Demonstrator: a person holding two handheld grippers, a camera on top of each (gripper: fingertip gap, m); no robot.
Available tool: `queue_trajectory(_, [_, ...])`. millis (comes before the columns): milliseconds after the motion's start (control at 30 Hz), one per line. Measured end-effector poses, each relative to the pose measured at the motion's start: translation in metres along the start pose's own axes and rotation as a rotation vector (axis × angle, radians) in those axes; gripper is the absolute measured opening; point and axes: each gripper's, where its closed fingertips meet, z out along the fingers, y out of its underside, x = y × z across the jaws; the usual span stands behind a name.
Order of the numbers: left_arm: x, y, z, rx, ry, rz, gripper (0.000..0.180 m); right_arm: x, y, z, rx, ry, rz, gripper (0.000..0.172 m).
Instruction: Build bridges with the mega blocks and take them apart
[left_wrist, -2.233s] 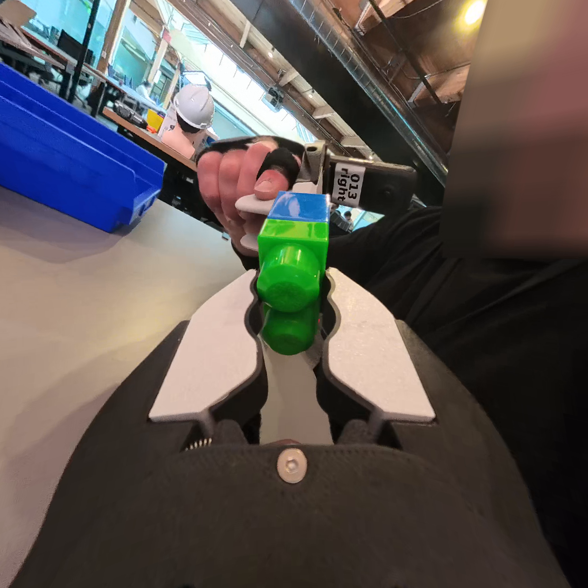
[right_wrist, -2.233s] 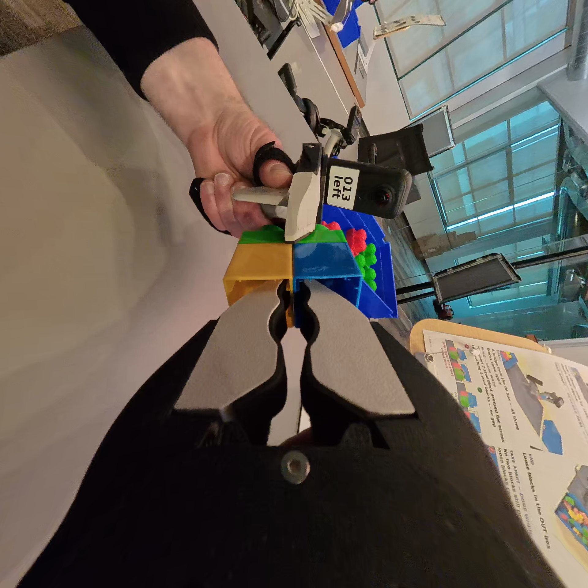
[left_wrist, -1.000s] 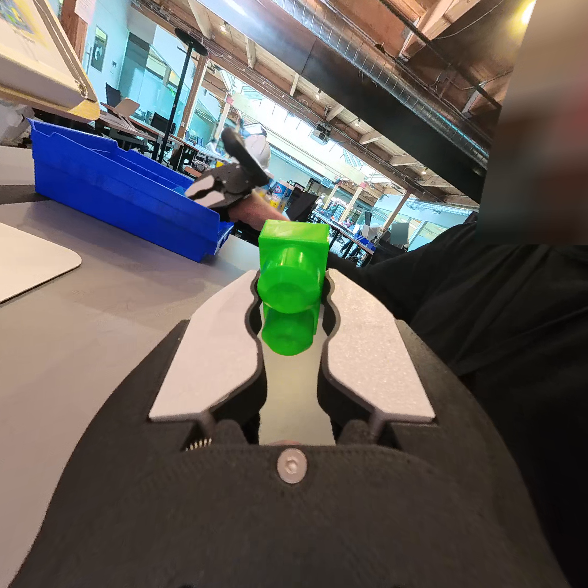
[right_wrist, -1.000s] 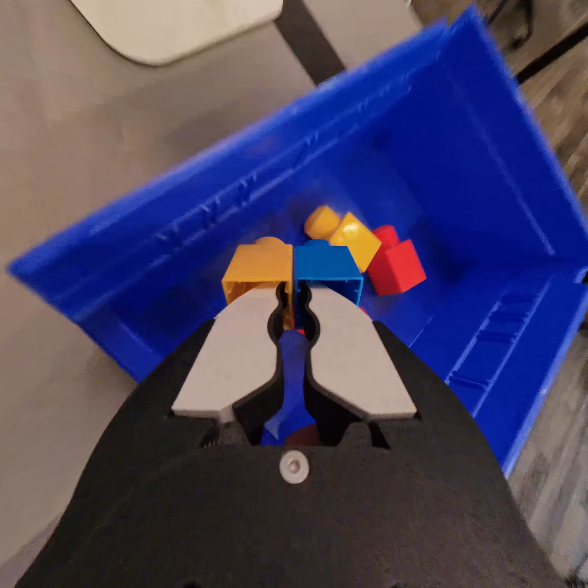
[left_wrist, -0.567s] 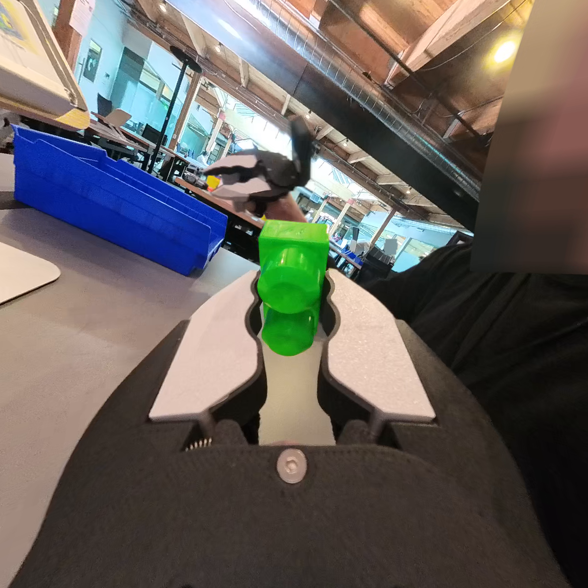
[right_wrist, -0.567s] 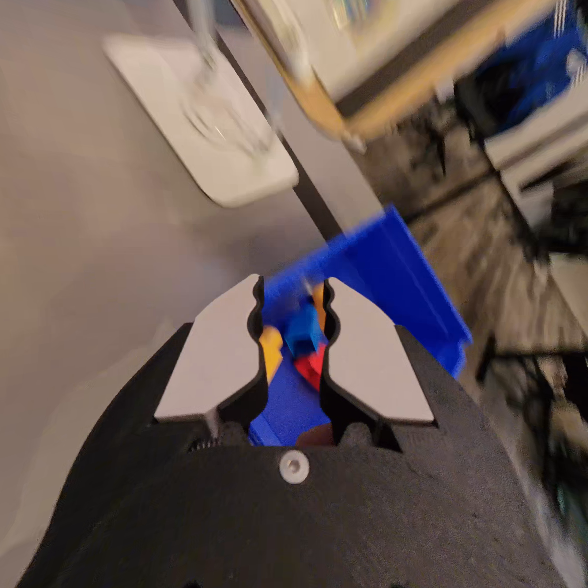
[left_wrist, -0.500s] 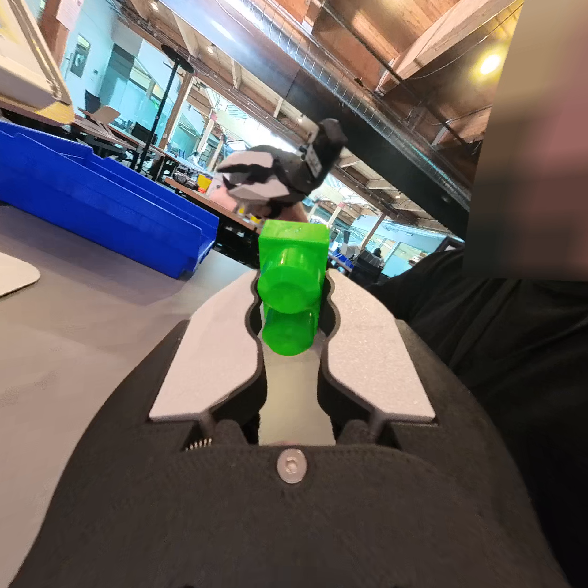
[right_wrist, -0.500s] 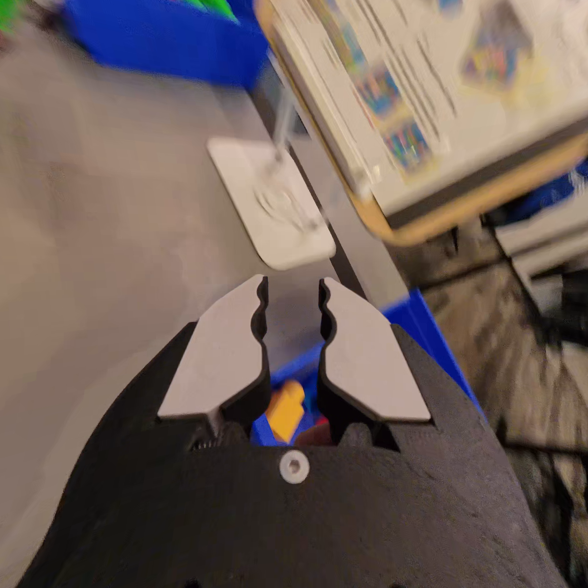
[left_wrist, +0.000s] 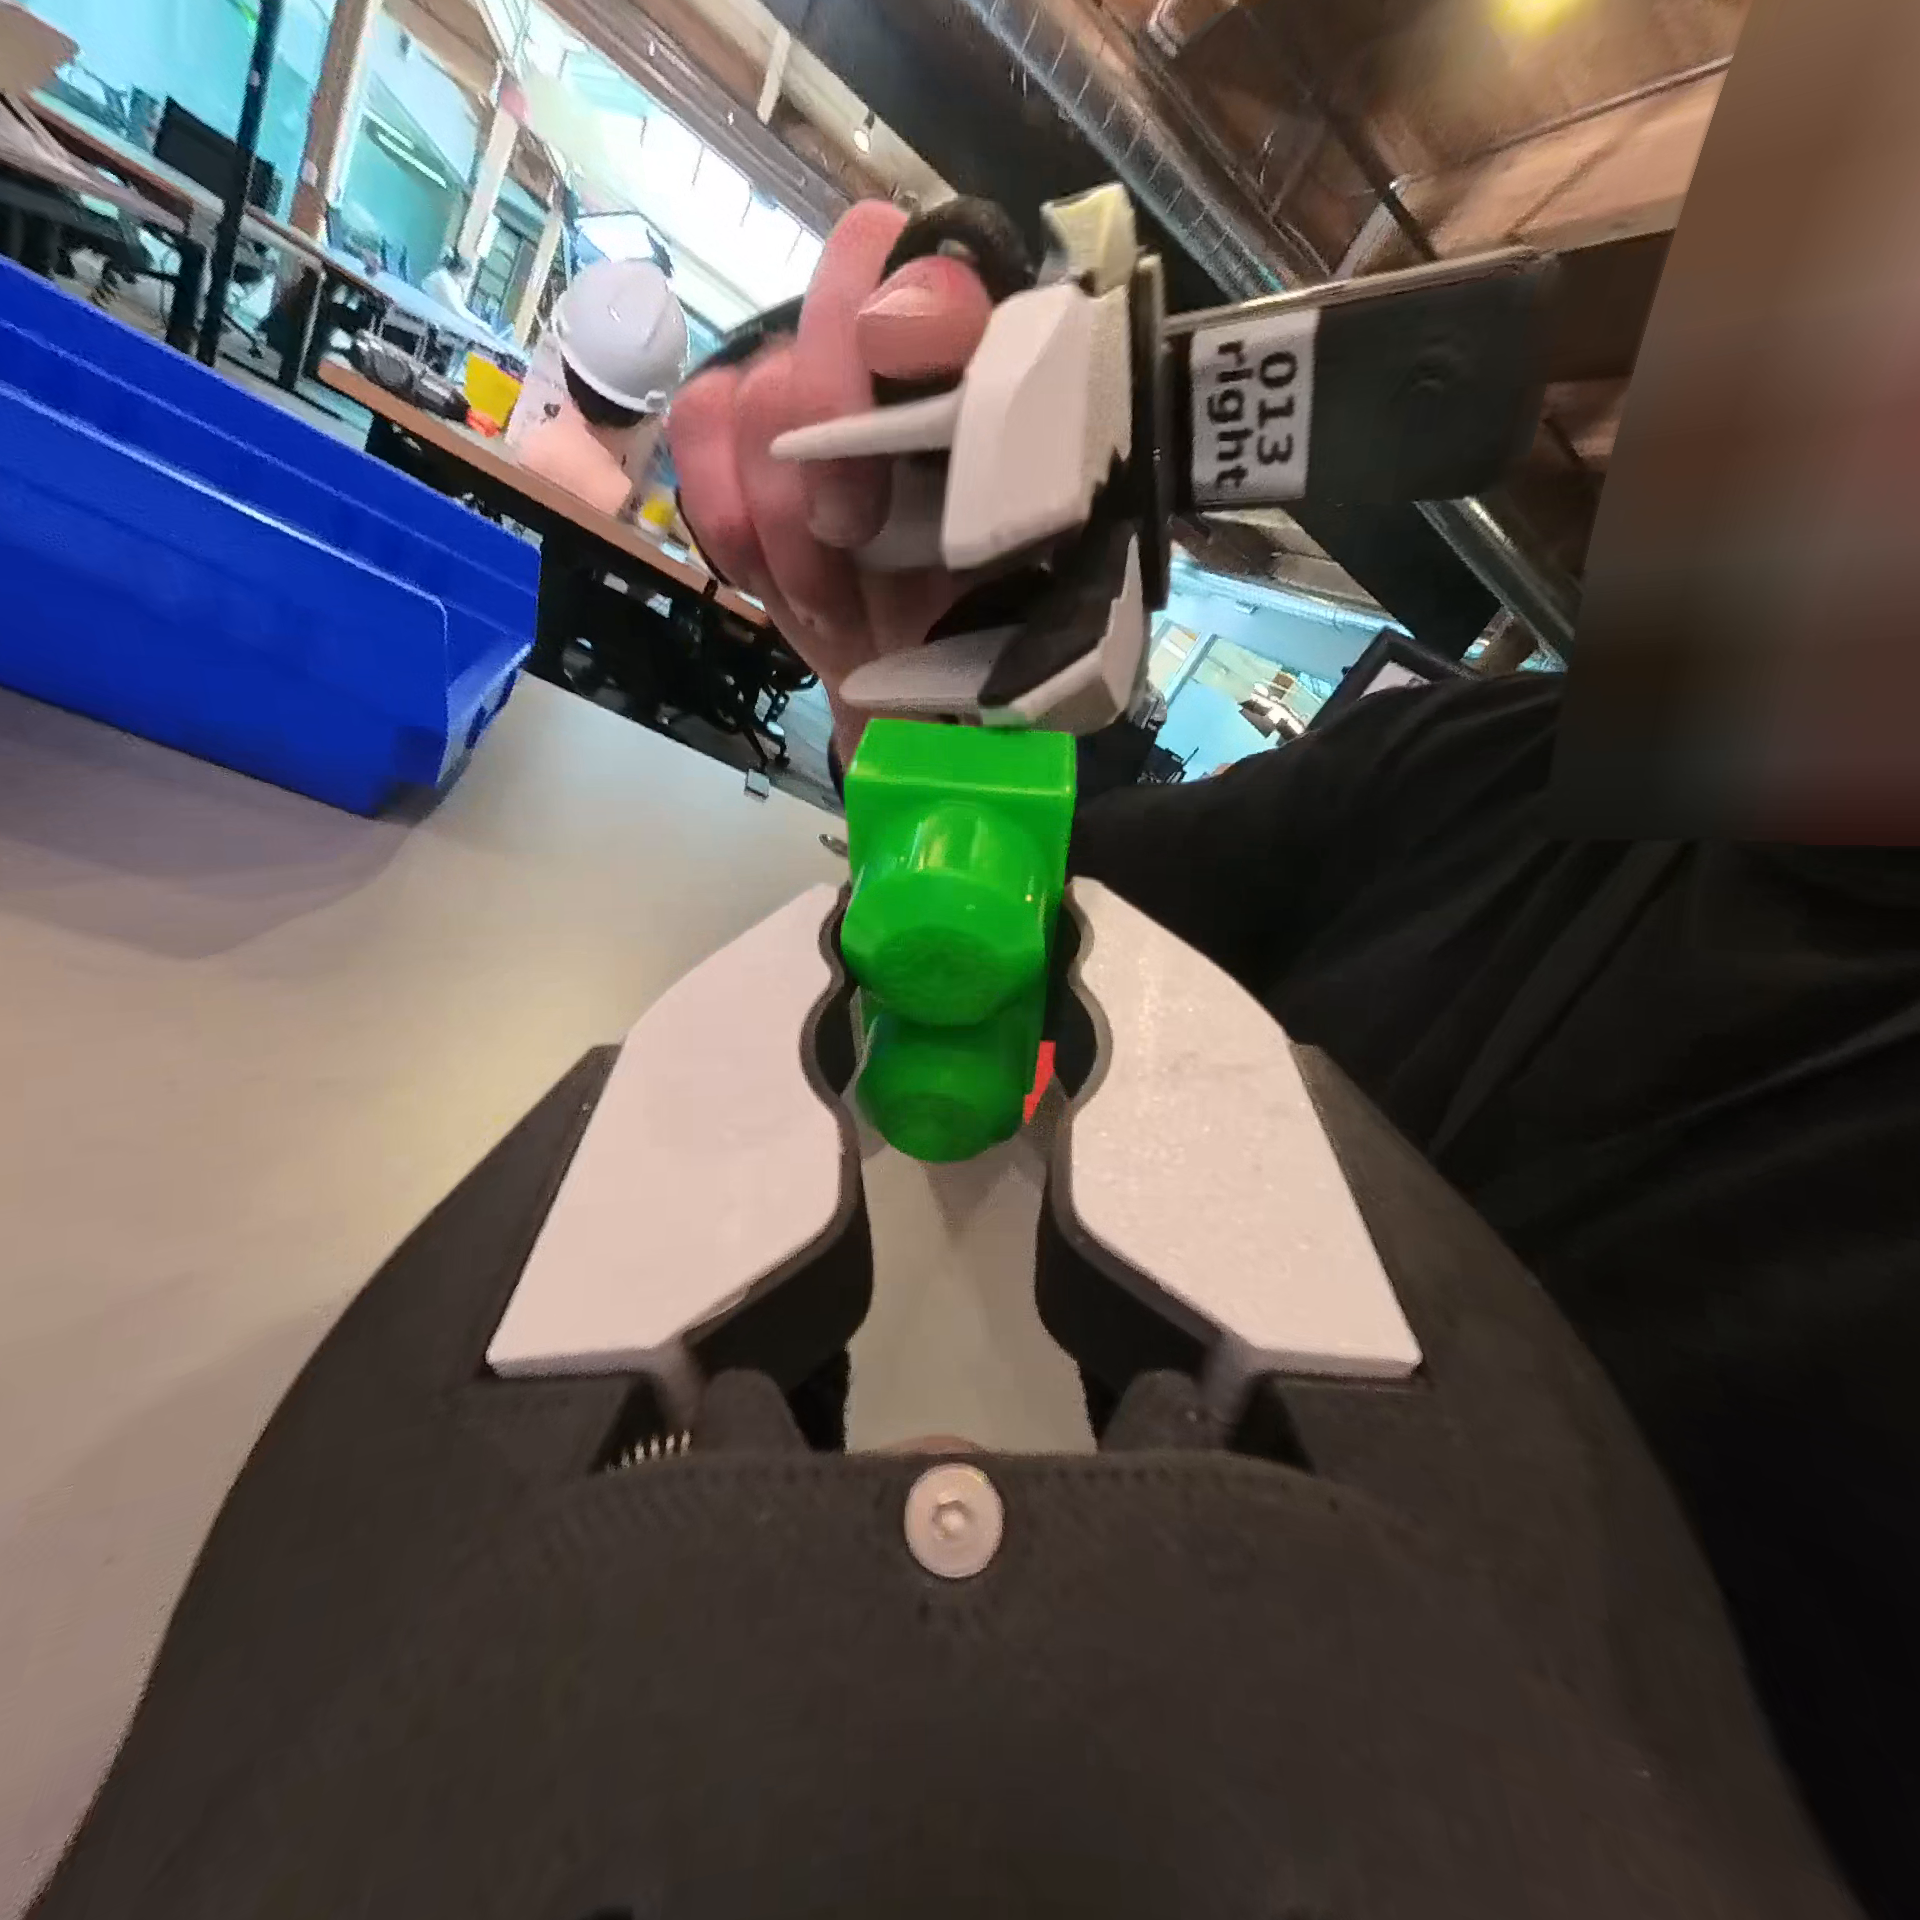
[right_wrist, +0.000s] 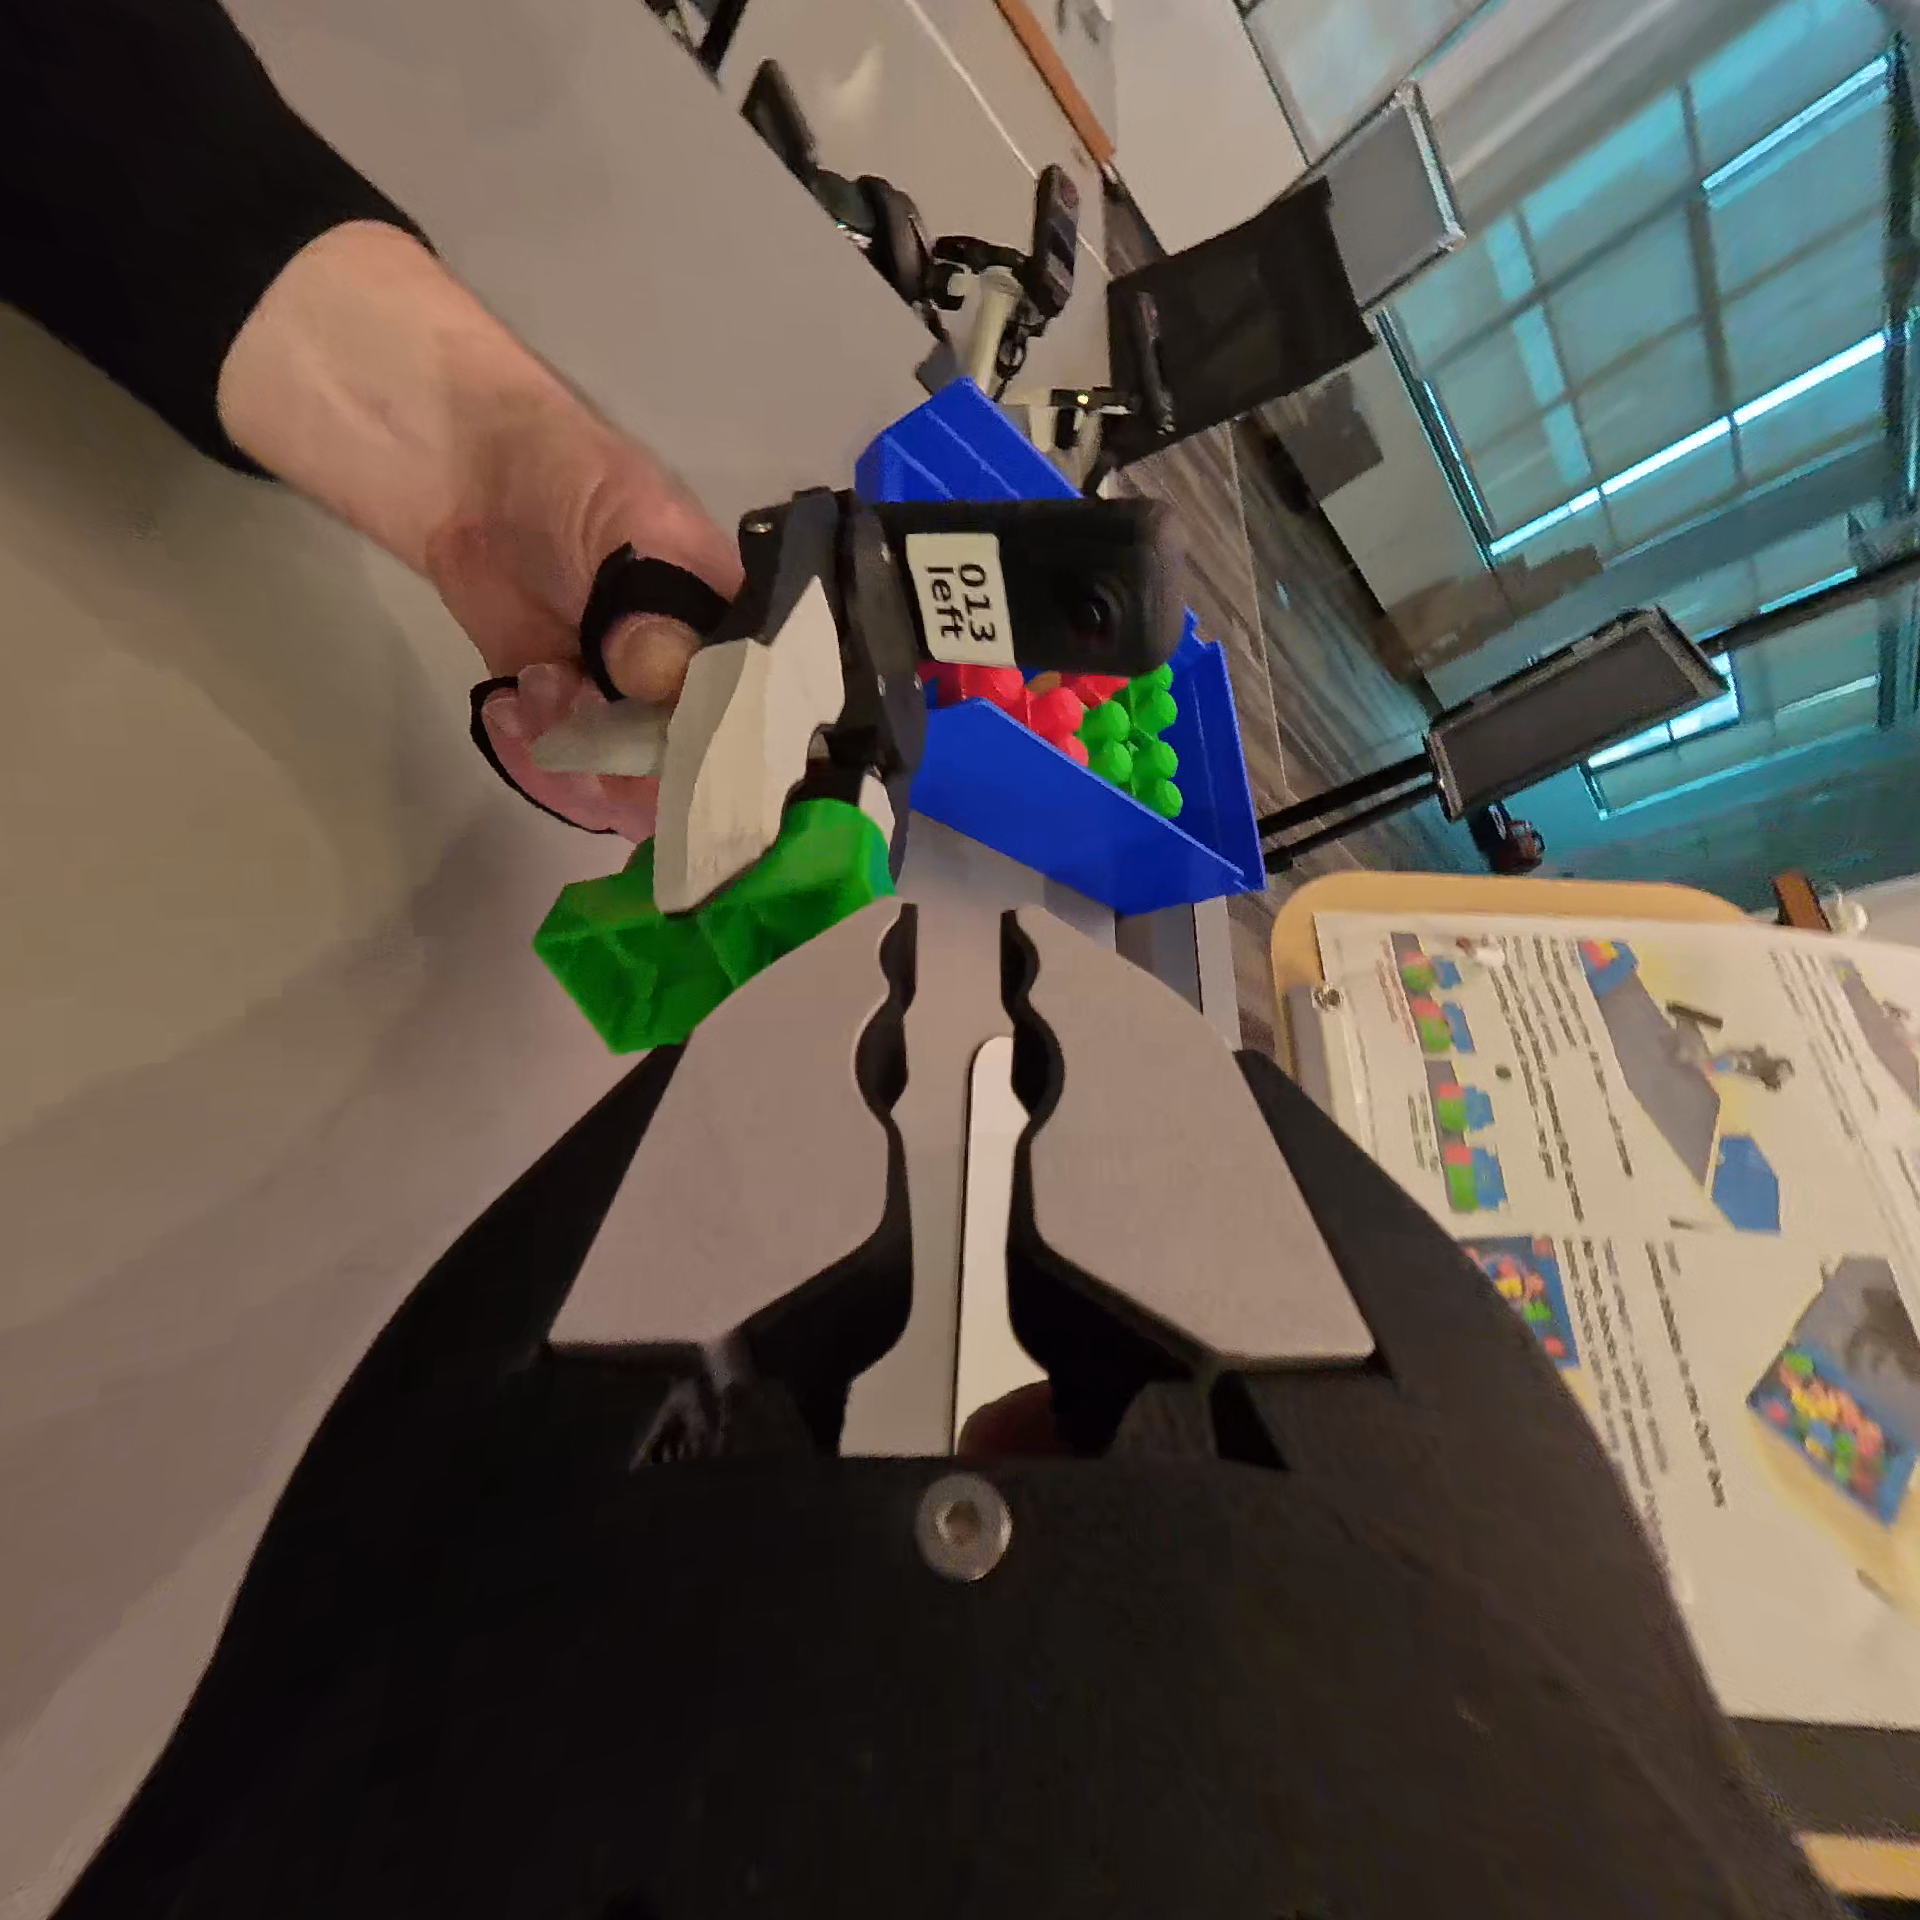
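My left gripper (left_wrist: 951, 925) is shut on a green two-stud block (left_wrist: 956, 894), and both pads press its sides. The right wrist view shows the same green block (right_wrist: 665, 956) in the left gripper's white fingers (right_wrist: 727, 769), held above the table. My right gripper (right_wrist: 956, 935) is open with a narrow gap and nothing between its fingers. Its tips are just right of the green block. In the left wrist view the right gripper (left_wrist: 966, 665) hovers right above the block's far end, held by a hand.
A blue bin (right_wrist: 1039, 810) with red and green blocks stands behind the left gripper. Another blue bin (left_wrist: 208, 561) sits at the left on the pale table (left_wrist: 312, 1039). An instruction sheet on a wooden board (right_wrist: 1558, 1091) lies at the right. About 5 cm separates my left fingertips from my right.
My right gripper carried the yellow and blue blocks over a blue bin, opened and let them go, then swung back to the green block with its jaws narrower. My left gripper kept its grasp.
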Motion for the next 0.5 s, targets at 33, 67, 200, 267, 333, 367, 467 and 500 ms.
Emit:
queue_trajectory(33, [0.0,0.003,0.002,-0.015,-0.001,-0.002,0.035,-0.002,0.001,0.003,-0.014,-0.009,-0.032,0.011])
queue_trajectory(67, [-0.001,0.005,0.002,-0.024,0.002,-0.008,0.035,-0.004,0.003,0.005,-0.038,-0.019,-0.061,0.009])
queue_trajectory(200, [0.002,0.003,0.002,0.006,0.036,-0.04,0.035,-0.01,-0.002,-0.006,0.003,-0.113,-0.047,0.021])
queue_trajectory(267, [0.005,0.001,0.002,0.006,0.05,-0.032,0.035,-0.013,-0.001,-0.008,-0.01,-0.123,-0.079,0.019])
queue_trajectory(333, [0.009,0.003,0.007,-0.015,0.059,-0.022,0.035,-0.019,0.002,-0.002,-0.036,-0.135,-0.093,0.012])
queue_trajectory(367, [0.011,0.005,0.01,-0.023,0.069,-0.024,0.035,-0.022,0.002,0.002,-0.042,-0.133,-0.109,0.009])
queue_trajectory(467, [0.011,0.01,0.013,-0.03,0.087,-0.039,0.035,-0.028,0.003,0.009,-0.046,-0.12,-0.143,0.004])
queue_trajectory(500, [0.012,0.008,0.012,-0.017,0.099,-0.049,0.035,-0.027,0.003,0.009,-0.045,-0.11,-0.136,0.004])
